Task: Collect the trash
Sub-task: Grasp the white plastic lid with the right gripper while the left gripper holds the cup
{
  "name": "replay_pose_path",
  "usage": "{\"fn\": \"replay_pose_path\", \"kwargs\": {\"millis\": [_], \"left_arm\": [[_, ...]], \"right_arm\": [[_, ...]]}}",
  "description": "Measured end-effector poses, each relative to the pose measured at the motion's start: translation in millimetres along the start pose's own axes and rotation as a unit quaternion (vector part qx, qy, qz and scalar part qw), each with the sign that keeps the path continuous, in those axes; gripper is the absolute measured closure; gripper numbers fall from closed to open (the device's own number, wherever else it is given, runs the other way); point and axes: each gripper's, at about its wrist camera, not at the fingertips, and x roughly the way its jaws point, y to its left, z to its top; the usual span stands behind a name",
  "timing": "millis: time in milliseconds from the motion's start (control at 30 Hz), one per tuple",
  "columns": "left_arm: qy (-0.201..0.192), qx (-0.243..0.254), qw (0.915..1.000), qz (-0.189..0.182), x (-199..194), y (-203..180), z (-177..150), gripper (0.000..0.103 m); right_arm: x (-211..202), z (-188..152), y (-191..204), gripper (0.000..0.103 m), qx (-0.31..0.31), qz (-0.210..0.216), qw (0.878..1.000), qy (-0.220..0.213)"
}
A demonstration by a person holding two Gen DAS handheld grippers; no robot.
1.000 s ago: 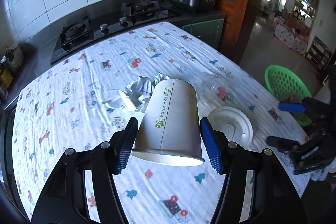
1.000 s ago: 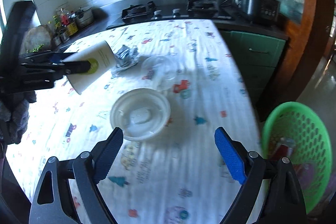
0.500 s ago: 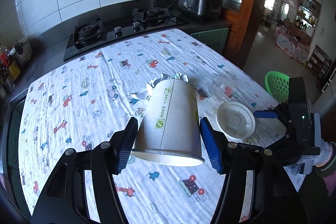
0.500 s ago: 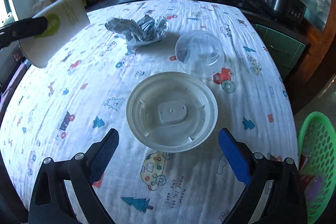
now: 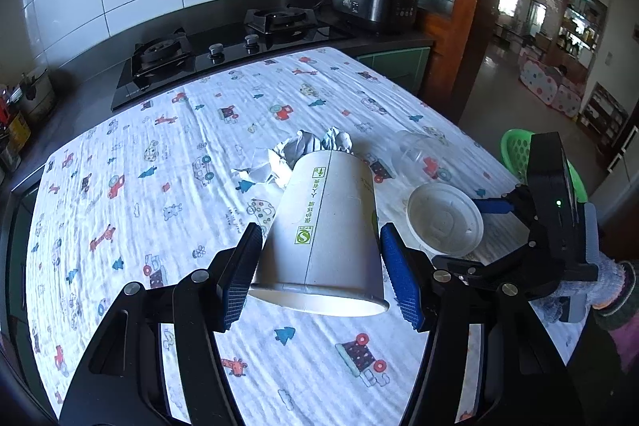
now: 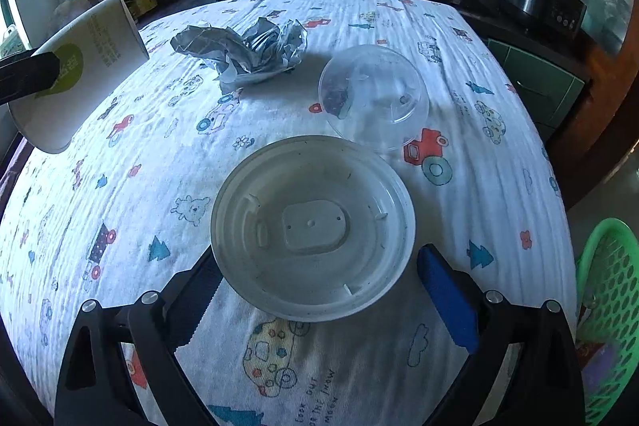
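- The left hand-held gripper [image 5: 321, 266] is clamped on a white paper cup [image 5: 323, 230], held tilted above the desk [image 5: 120, 226], its open mouth toward the camera.
- The right hand-held gripper [image 6: 319, 290] is spread wide, a blue pad either side of a white round lid [image 6: 313, 226] lying on the patterned cloth; no contact is clear.
- A clear plastic dome lid [image 6: 373, 96] sits just beyond it, crumpled foil [image 6: 243, 52] farther left.
- A green basket [image 6: 607, 318] stands off the desk's right edge.
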Motion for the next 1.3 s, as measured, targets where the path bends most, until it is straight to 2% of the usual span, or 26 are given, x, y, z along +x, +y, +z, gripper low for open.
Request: {"fn": "replay_pose_path", "kwargs": {"millis": [67,367,400,433,533,633,700,900,1133,1300], "left_arm": [[0.0,-0.001,1.0,-0.001,0,-1,0,0.043],[-0.006,0.002,0.9999,-0.011,-6,-14,0,0.043],[-0.006,0.003,0.9999,-0.014,-6,-17,1,0.043],[-0.008,0.005,0.9998,-0.017,-6,-21,1,0.043],[-0.01,0.012,0.9996,-0.023,-6,-32,3,0.043],[-0.011,0.02,0.9994,-0.028,-5,-45,5,0.043],[-0.014,0.026,0.9991,-0.03,-5,-50,6,0.043],[-0.015,0.027,0.9991,-0.028,-5,-51,8,0.043],[-0.013,0.023,0.9992,-0.031,-2,-46,8,0.043],[-0.012,0.02,0.9992,-0.034,1,-43,8,0.043]], "right_arm": [[-3,1,1,0.018,0.004,-0.002,1.0,-0.008],[-30,-9,-3,0.02,0.016,-0.001,0.999,-0.039],[-35,-10,-5,0.037,0.019,-0.002,0.999,-0.043],[-41,-13,-10,0.041,0.027,0.003,0.999,-0.043],[-53,-21,-24,0.041,0.044,0.008,0.998,-0.036],[-59,-33,-31,0.036,0.039,0.006,0.999,-0.033],[-60,-39,-34,0.021,0.039,0.006,0.999,-0.029],[-59,-40,-34,0.009,0.035,0.016,0.999,-0.032],[-25,-24,-23,0.007,0.014,0.001,1.0,0.001],[-9,-14,-22,0.007,0.013,-0.003,1.0,0.009]]}}
